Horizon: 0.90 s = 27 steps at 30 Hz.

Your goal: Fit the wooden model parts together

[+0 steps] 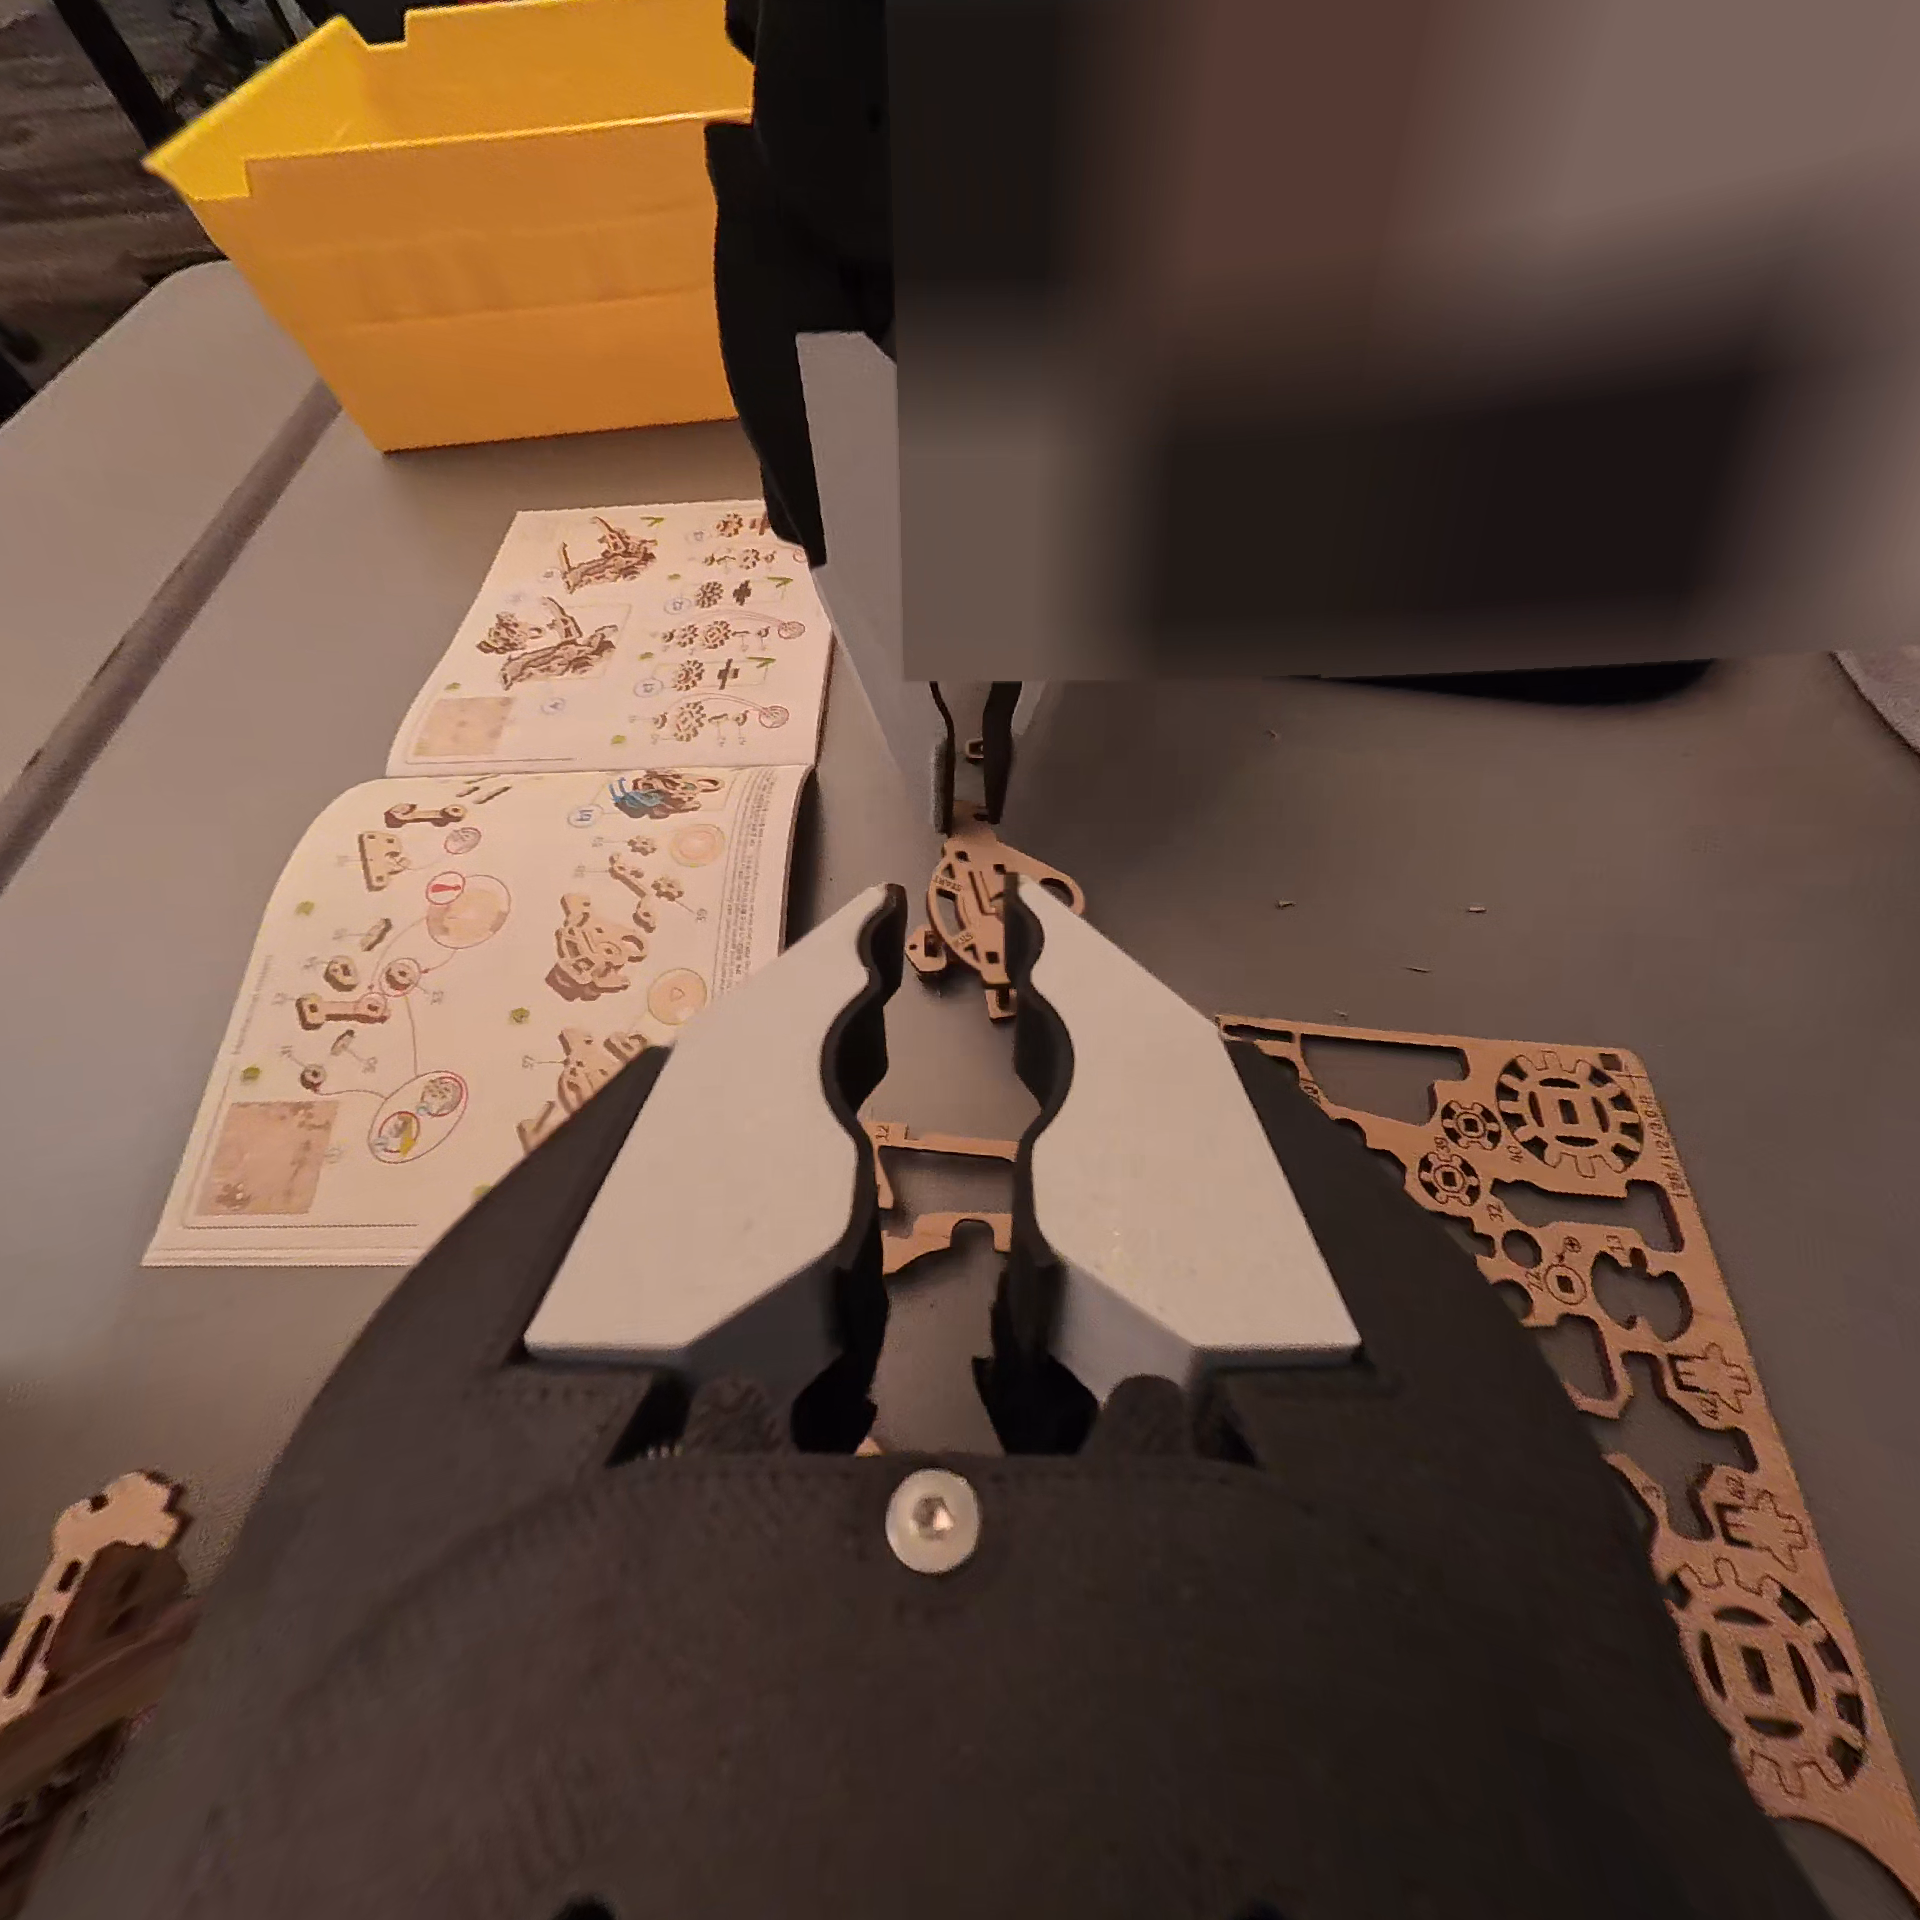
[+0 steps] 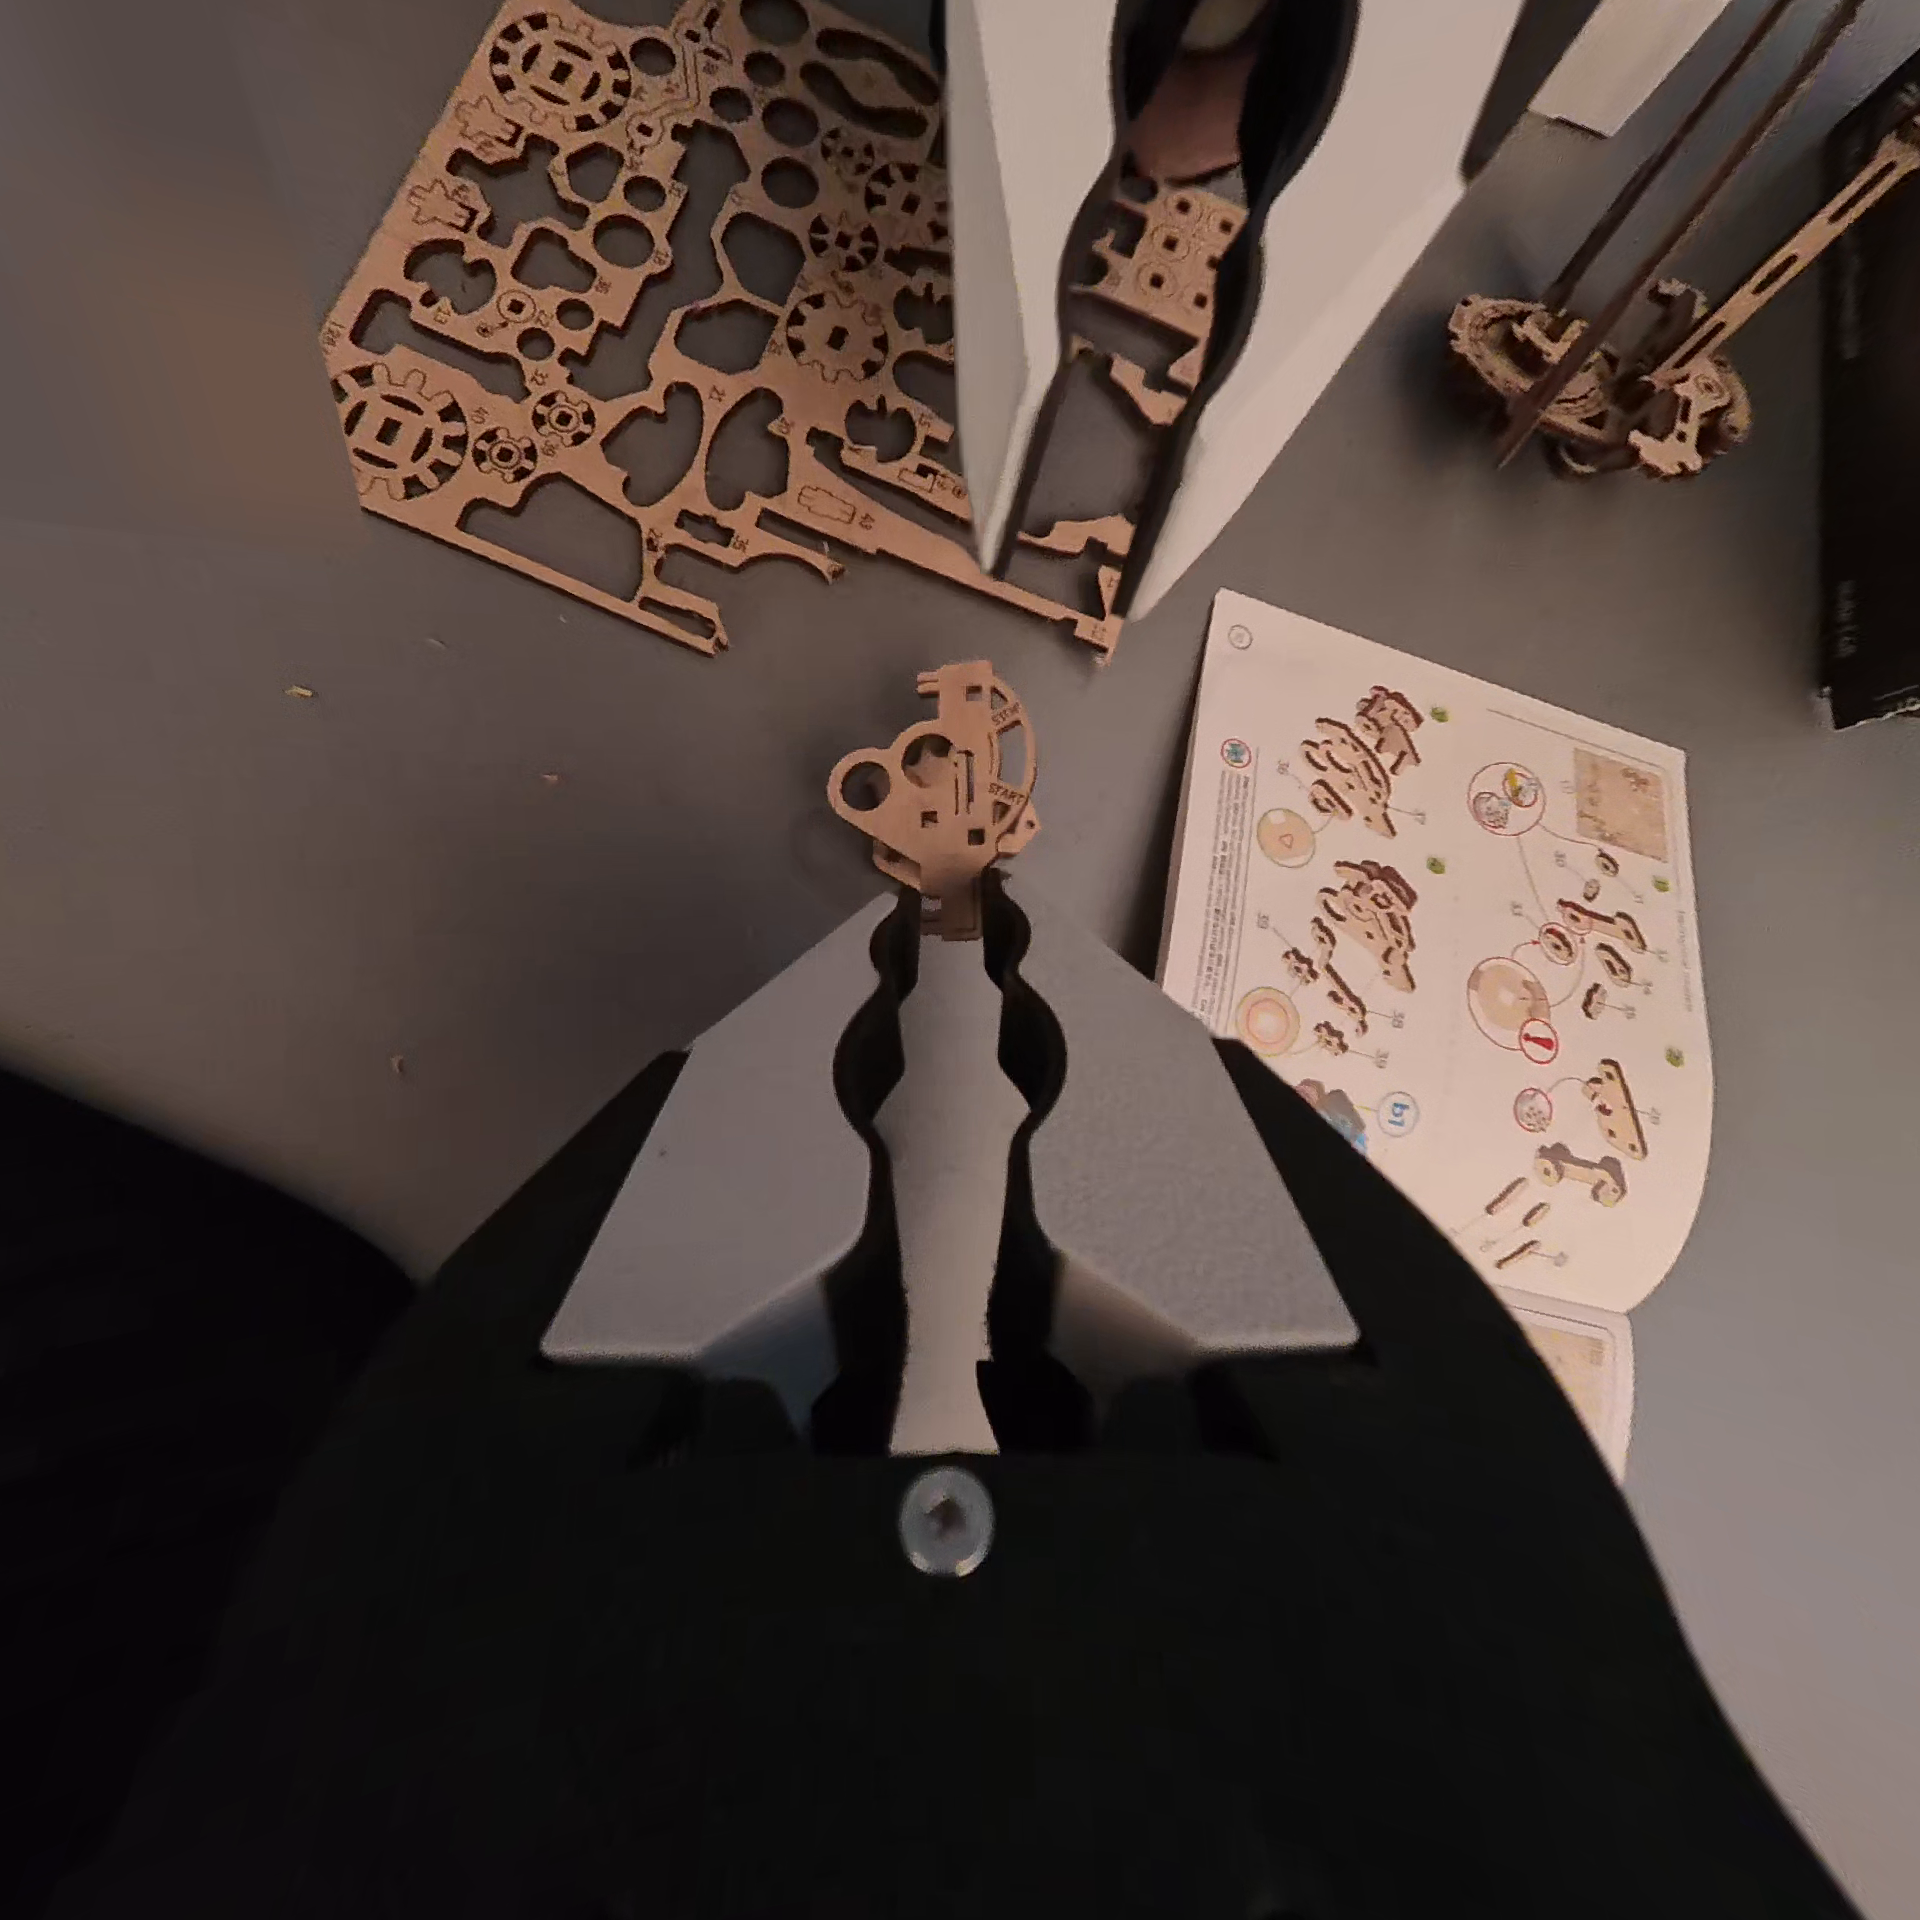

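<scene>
My right gripper (image 2: 951,906) is shut on the lower tab of a small wooden model part (image 2: 940,800), a flat piece with round holes and a curved arc, and holds it just above the grey table (image 2: 364,883). In the left wrist view the part (image 1: 964,902) hangs from the right gripper (image 1: 971,816), just beyond my left gripper (image 1: 956,902). The left gripper's jaws stand apart and empty. It also shows in the right wrist view (image 2: 1070,584), over the corner of the wooden parts sheet (image 2: 623,312), a short way from the held part.
The punched sheet (image 1: 1558,1247) lies right of the left gripper. An open instruction booklet (image 1: 468,987) (image 2: 1455,935) lies beside it. A yellow bin (image 1: 468,260) stands at the back. A part-built wooden model (image 2: 1590,405) (image 1: 83,1610) and a black box (image 2: 1870,416) sit beyond the booklet.
</scene>
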Available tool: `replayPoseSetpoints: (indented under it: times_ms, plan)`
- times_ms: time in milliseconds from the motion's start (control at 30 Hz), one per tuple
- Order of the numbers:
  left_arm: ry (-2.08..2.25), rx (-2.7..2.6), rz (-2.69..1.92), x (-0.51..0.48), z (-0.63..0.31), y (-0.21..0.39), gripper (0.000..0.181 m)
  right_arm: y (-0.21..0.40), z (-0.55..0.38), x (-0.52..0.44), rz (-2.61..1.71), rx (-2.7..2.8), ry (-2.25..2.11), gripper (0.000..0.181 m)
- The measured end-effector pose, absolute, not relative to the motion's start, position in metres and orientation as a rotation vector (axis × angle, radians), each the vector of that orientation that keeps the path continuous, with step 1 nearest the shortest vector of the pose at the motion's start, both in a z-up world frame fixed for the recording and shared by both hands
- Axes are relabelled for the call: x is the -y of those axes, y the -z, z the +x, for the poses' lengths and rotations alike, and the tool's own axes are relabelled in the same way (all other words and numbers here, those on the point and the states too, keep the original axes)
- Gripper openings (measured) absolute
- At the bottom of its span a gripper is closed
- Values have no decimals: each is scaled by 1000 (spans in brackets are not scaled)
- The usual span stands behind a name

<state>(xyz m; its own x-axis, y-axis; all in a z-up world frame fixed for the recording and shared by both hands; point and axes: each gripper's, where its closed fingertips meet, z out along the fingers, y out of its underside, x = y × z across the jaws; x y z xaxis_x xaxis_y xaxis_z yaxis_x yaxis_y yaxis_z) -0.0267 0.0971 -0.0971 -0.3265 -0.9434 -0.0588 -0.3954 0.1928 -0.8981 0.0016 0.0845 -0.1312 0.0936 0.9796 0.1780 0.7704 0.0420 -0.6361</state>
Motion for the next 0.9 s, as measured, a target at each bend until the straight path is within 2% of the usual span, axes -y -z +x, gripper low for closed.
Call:
replayPoseSetpoints:
  times_ms: [33,900]
  plan:
    - [1098,-1821,-1259,-96,-27,99,17,131,1,-83,-1771,1720,-465,10]
    - [1070,-1755,-1216,-94,-38,103,23,126,3,-93,-1730,1625,-426,11]
